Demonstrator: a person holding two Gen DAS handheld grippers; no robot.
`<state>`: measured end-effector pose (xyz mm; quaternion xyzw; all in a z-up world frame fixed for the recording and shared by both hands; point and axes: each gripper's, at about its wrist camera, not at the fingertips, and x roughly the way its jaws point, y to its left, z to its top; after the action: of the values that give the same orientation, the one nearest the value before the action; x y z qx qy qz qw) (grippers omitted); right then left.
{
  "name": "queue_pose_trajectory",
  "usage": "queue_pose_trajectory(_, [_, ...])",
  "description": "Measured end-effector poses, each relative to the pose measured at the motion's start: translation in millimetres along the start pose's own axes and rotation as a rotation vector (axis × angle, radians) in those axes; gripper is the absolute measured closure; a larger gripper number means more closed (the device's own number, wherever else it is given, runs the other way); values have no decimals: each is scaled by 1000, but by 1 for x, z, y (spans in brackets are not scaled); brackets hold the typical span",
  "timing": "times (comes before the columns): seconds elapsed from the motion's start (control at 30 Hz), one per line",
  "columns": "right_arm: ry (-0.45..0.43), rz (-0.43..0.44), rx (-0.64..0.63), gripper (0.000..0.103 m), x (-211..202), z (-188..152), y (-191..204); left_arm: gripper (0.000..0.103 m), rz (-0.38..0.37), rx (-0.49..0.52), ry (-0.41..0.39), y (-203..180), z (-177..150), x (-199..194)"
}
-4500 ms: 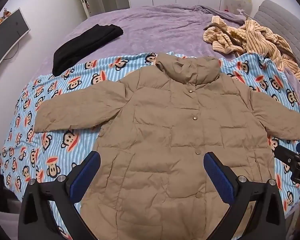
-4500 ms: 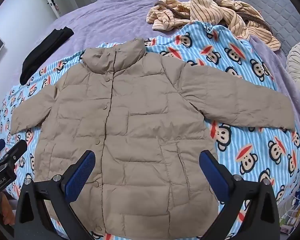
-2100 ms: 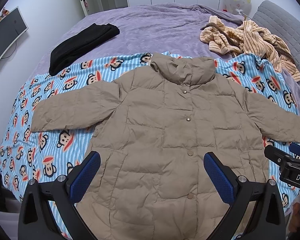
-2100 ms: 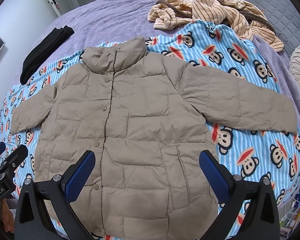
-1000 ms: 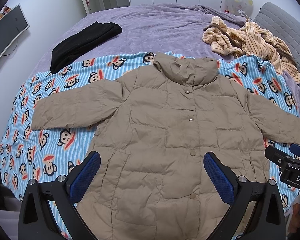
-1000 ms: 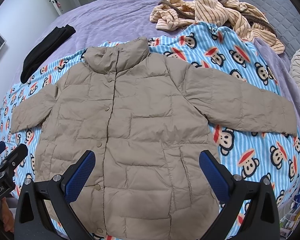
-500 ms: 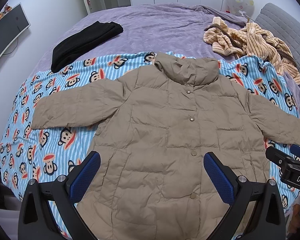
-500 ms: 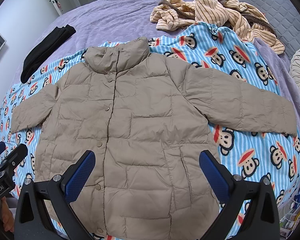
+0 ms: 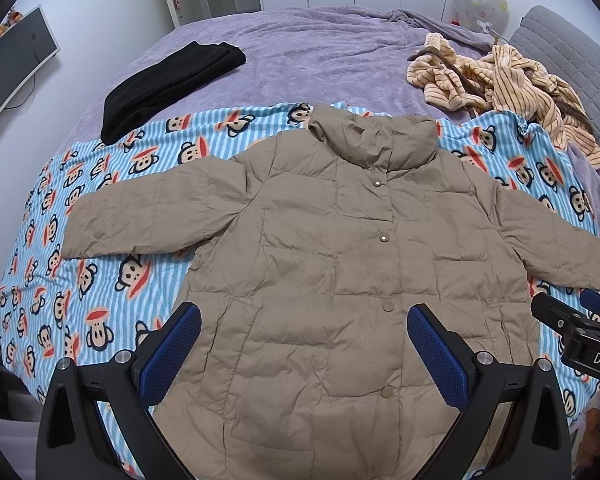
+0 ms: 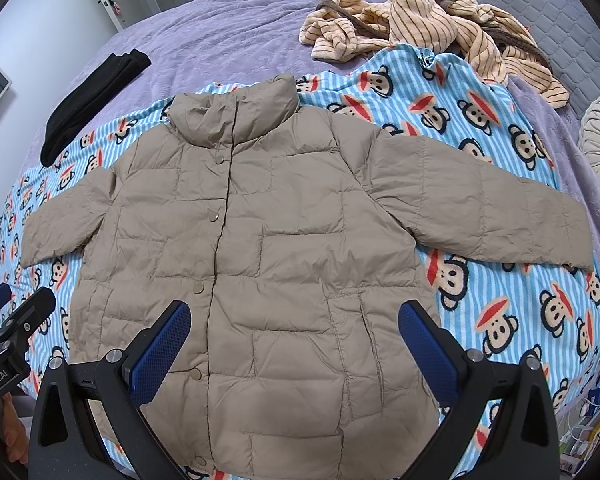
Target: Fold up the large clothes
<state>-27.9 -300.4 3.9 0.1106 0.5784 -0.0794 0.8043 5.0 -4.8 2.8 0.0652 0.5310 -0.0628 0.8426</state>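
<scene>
A tan quilted puffer jacket lies flat and face up on a blue striped monkey-print blanket, buttoned, collar away from me, both sleeves spread out. It also shows in the right wrist view. My left gripper is open and empty, hovering above the jacket's lower front. My right gripper is open and empty, above the hem area. Each gripper shows at the edge of the other's view: the right one and the left one.
The blanket lies on a purple bedspread. A folded black garment lies at the far left. A heap of striped beige clothing lies at the far right by a grey headboard. A monitor hangs on the left wall.
Both grippers have stayed open and hovered over the jacket with only slight drift. The jacket has not moved.
</scene>
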Motion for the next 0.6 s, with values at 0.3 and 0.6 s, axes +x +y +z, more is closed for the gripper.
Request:
queue_pose_trajectory(0.3, [0,-1,0,0,1,0,1,0,-3,0,0,2,-1,1])
queue_pose_trajectory(0.6, [5,-3,1,0,2,0,3,0,-18,-5,14,5,-4,8])
